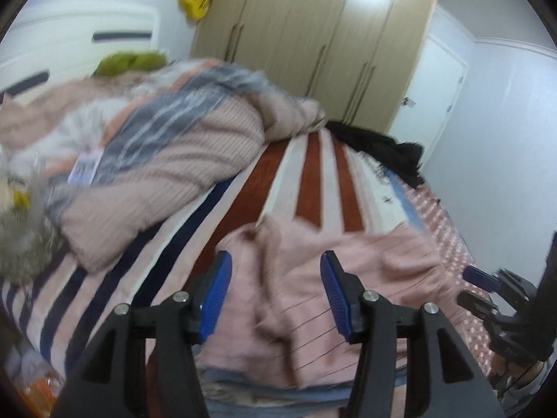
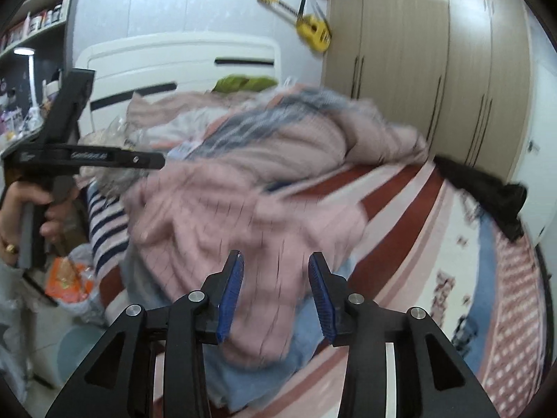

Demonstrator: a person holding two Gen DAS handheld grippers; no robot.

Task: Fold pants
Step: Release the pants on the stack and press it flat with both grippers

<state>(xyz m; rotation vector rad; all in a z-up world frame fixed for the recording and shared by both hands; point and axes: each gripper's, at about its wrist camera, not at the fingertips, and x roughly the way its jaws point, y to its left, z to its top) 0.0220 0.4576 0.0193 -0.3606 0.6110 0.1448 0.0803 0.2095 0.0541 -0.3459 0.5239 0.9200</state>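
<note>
The pink pants with thin dark lines (image 1: 313,299) lie crumpled on the striped bed cover, and they show as a heap in the right wrist view (image 2: 222,223). My left gripper (image 1: 276,268) is open just above them with nothing between its blue pads. My right gripper (image 2: 275,268) is open too, hovering over the near edge of the pants. The left gripper's black body (image 2: 87,158), held in a hand, shows at the left of the right wrist view. The right gripper shows at the right edge of the left wrist view (image 1: 501,296). Both views are motion-blurred.
A heap of pink and grey bedding (image 1: 156,153) fills the head of the bed. A black garment (image 2: 487,188) lies at the far edge. Red-striped cover (image 1: 310,174) lies beyond the pants. Wardrobe doors (image 2: 435,69) stand behind. An orange bag (image 2: 66,282) sits beside the bed.
</note>
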